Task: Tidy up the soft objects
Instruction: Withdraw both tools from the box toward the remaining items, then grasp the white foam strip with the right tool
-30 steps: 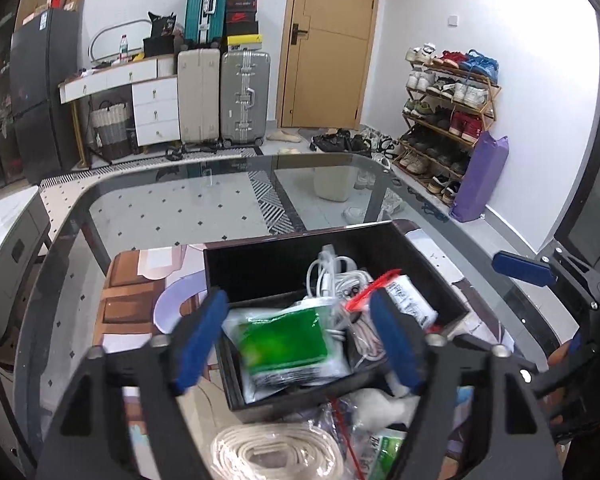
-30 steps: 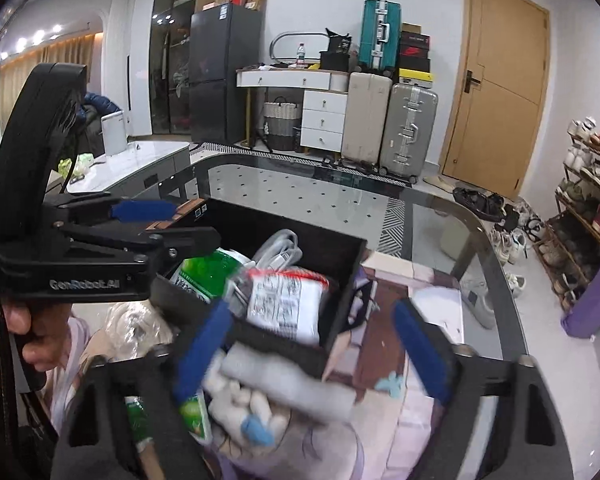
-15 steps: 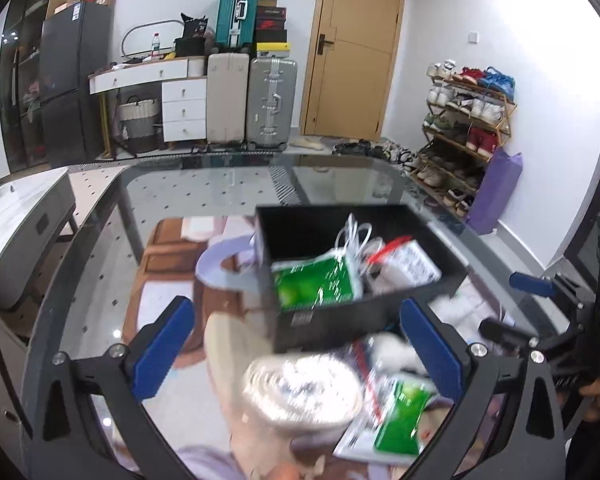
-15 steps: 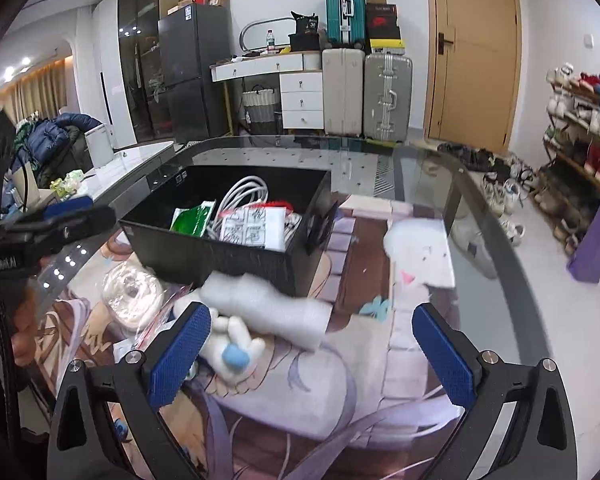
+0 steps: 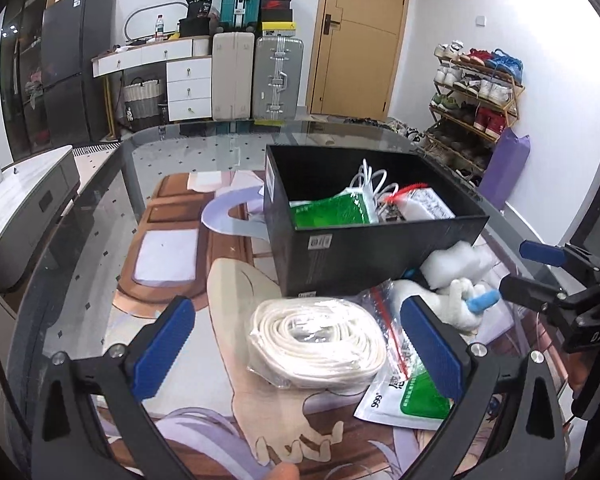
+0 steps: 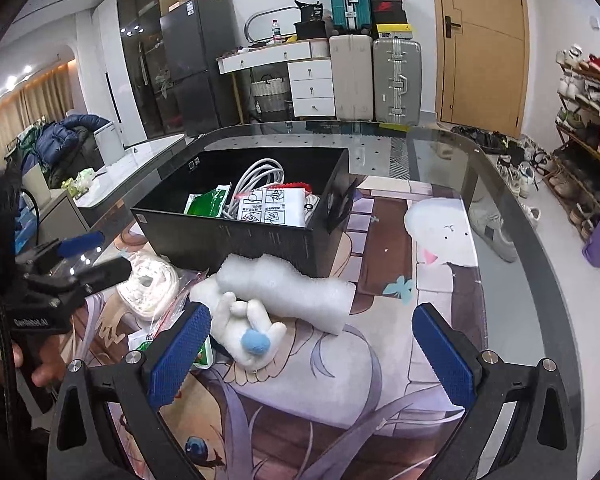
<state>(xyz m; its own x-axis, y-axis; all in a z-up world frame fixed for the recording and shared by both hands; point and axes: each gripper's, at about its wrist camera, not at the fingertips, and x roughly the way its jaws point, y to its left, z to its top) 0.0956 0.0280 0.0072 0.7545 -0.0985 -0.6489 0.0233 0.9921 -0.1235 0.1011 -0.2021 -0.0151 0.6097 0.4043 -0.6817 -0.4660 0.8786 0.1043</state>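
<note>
- Confirm the state of both tools: the left gripper stands with its jaws spread wide and carries nothing; the right gripper is likewise spread wide and carries nothing.
- Locate the work. The black box sits on the printed mat and already holds a green packet, a white cable and a printed pouch.
- Note what lies outside the box, against its near wall: the bagged rope coil, the foam piece, the plush toy and a second green sachet.
- The rope coil sits directly between the left fingers, so it is the likely next pick. Lower the left gripper until both pads bracket the coil at its widest part.
- Close on the coil body, not on loose bag film alone; the film probably slips.
- Lift clear of the box wall before moving across.
- Keep the right gripper off the plush toy until the left gripper clears.
</note>
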